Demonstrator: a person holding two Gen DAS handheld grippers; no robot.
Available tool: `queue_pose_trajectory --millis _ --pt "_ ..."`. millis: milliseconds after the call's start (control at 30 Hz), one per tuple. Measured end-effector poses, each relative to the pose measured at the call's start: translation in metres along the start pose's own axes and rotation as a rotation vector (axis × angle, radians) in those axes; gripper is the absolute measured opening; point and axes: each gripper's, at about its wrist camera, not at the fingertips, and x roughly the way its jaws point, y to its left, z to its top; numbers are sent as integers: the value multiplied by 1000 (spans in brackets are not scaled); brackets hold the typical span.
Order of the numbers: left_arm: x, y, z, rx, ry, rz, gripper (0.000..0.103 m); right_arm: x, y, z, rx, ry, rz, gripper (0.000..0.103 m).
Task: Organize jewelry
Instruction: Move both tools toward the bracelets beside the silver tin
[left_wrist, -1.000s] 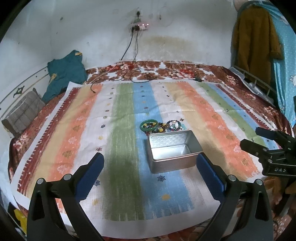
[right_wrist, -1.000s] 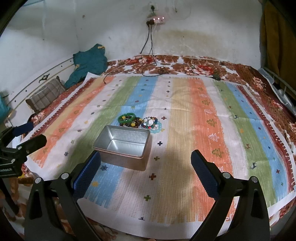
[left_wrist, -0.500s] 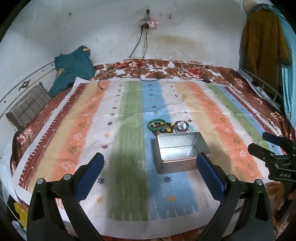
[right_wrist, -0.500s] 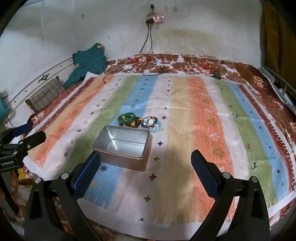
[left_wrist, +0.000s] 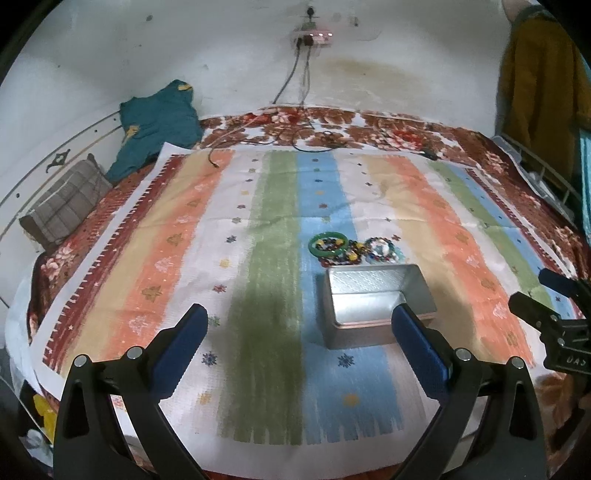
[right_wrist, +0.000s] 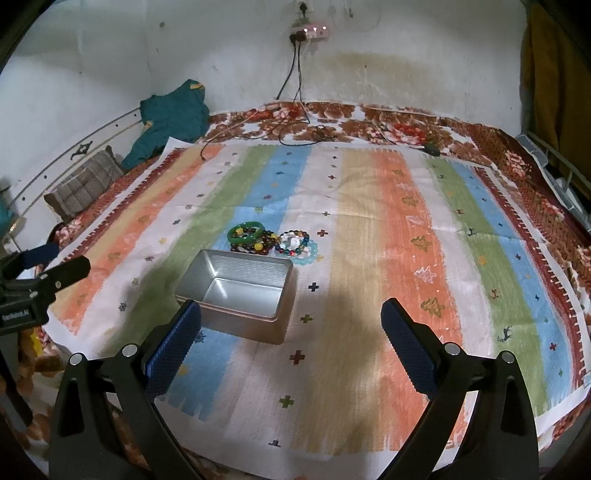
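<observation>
Left gripper (left_wrist: 299, 326) jaws spread wide, empty; right gripper (right_wrist: 291, 319) same (each visible at edge of the other's view).

A woven striped cloth (right_wrist: 369, 229) covers the bed, coarse and matt, its near edge fringed. Under it lies a plush floral blanket (right_wrist: 369, 122), soft and napped. The open tin (right_wrist: 240, 291) is bare metal, satin-bright, its inner walls stamped with a fine texture (the floor smoother, catching light). Just beyond it, a glossy green bangle (right_wrist: 245, 232), glassy or stone, I cannot tell, and polished, shiny beaded bracelets (right_wrist: 293, 242). The right gripper (right_wrist: 291, 325) has matt black plastic arms with blue pads (right_wrist: 173, 343), knurled and rubbery. The left gripper (left_wrist: 299, 332) looks the same. The far wall (left_wrist: 406, 48) is chalky, stained plaster.
</observation>
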Motion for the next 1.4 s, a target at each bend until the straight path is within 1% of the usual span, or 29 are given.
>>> queue_pose_trajectory --millis 267,467,633,867,1067,1167,1400 --pt "9 -1 7 -7 29 -17 97 8 -7 11 3 15 -11 99" --pt "13 0 8 1 30 -9 97 10 -7 15 -3 26 -8 99" --pt "24 -2 18 7 40 9 97 18 -6 24 -10 37 -6 99" --pt "41 -1 30 -2 73 26 97 34 -14 38 28 62 1 99" --pt "56 1 38 -34 110 0 97 47 -13 47 30 81 6 99" --pt "65 3 42 -51 132 6 97 53 -16 52 44 92 13 99" --pt "80 1 49 -55 158 8 97 67 -17 60 48 122 19 99"
